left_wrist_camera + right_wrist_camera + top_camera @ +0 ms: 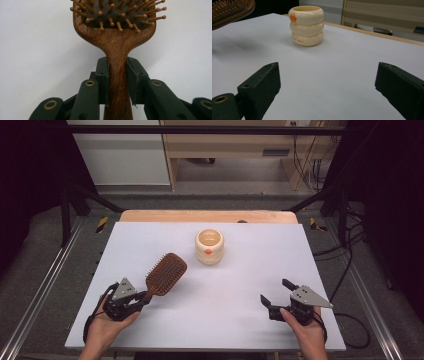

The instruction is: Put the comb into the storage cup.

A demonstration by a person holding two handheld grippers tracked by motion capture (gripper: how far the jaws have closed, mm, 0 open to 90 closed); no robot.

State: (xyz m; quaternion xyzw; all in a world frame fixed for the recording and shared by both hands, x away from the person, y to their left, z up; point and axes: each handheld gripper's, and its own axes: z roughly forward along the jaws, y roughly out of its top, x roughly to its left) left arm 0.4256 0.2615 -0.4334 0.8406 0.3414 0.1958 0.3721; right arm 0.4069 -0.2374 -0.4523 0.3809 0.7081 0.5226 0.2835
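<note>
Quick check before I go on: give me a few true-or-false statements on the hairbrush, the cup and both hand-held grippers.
1. The left hand-held gripper is shut on the hairbrush handle. True.
2. The right hand-held gripper holds the cup. False: its jaws stand open over the bare table, the cup farther off.
3. The cup stands upright. True.
4. The hairbrush's bristles face down onto the table. False: they face up.
5. The hairbrush head sits inside the cup. False: it is apart from the cup, to its left in the high view.
</note>
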